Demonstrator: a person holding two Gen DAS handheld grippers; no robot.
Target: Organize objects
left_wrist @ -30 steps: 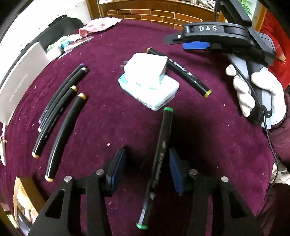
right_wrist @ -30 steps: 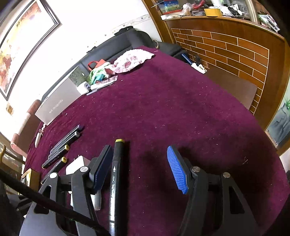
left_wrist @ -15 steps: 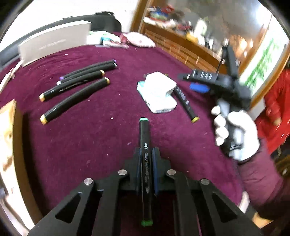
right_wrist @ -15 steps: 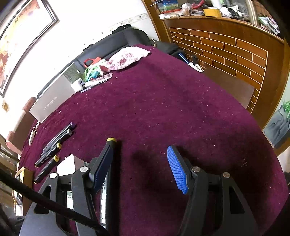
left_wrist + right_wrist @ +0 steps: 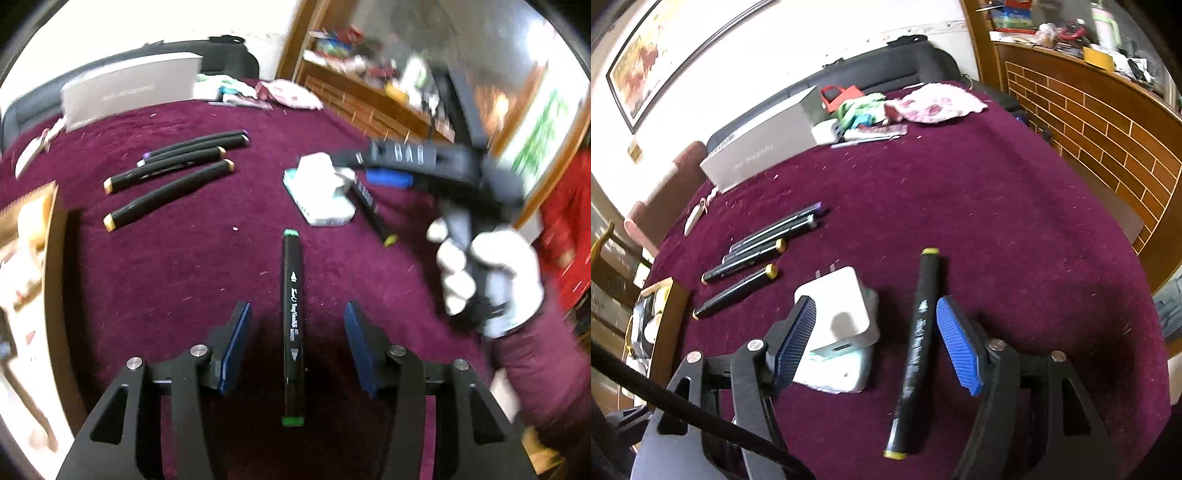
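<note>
The maroon counter [image 5: 207, 266] carries everything. The left tool [image 5: 294, 345] hovers low with fingers spread; half a second ago they clamped the green-capped marker [image 5: 293, 317], now lying loose between them. The right tool [image 5: 875, 341], also open, has swung over the yellow-capped marker [image 5: 918, 347] and white charger [image 5: 844, 314].

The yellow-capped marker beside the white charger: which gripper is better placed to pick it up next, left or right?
Right. The right gripper is open, and the yellow-capped marker lies between its fingers. The left gripper is open around the green-capped marker, farther from it.
</note>
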